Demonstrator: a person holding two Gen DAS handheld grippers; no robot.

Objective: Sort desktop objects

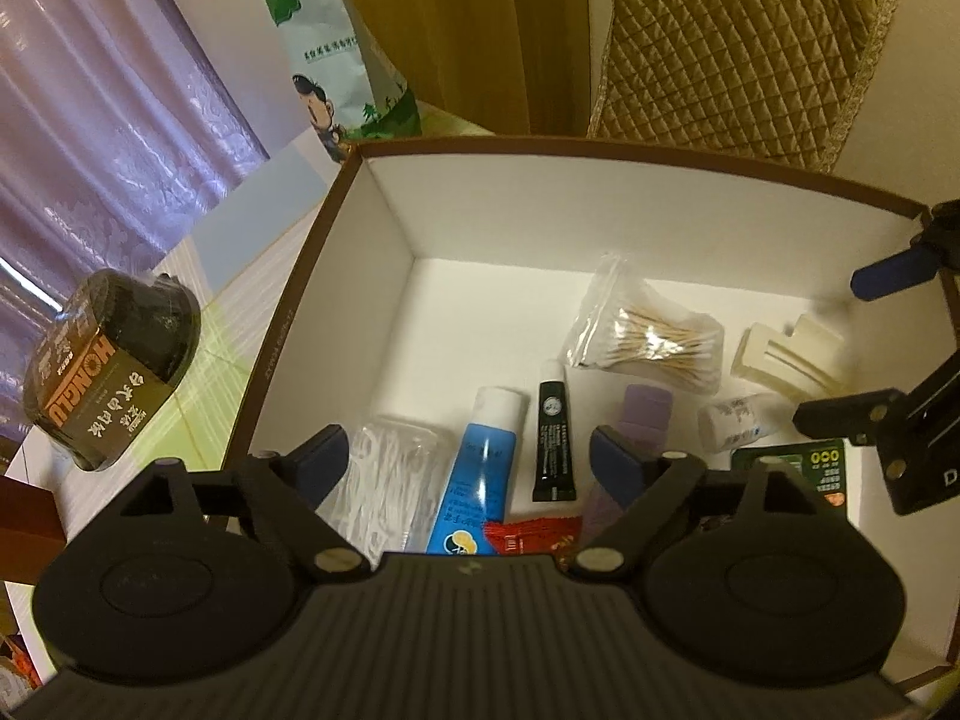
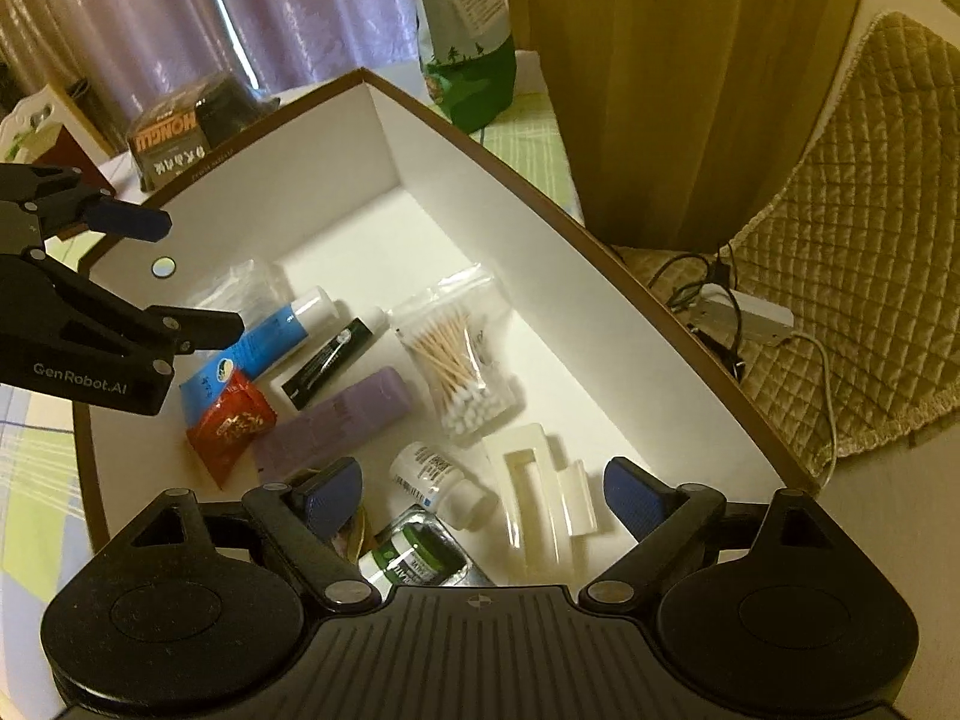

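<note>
A brown-rimmed white box (image 1: 336,228) (image 2: 600,252) holds the sorted items: a bag of cotton swabs (image 1: 654,336) (image 2: 459,366), a blue tube (image 1: 480,456) (image 2: 270,339), a black tube (image 1: 555,438) (image 2: 330,360), a purple tube (image 1: 645,414) (image 2: 342,420), a red sachet (image 2: 231,426), a small white bottle (image 2: 435,477) and a cream hair clip (image 1: 792,354) (image 2: 540,498). My left gripper (image 1: 468,459) (image 2: 180,267) hangs open over the box's near-left side, holding nothing. My right gripper (image 2: 483,486) (image 1: 846,348) is open above the clip and bottle, also holding nothing.
A dark HONGLU package (image 1: 114,372) (image 2: 180,138) lies outside the box on the left. A green-and-white snack bag (image 1: 336,60) (image 2: 474,36) stands behind the box. A quilted cushion (image 1: 732,42) and cables with a power strip (image 2: 744,312) lie to the right.
</note>
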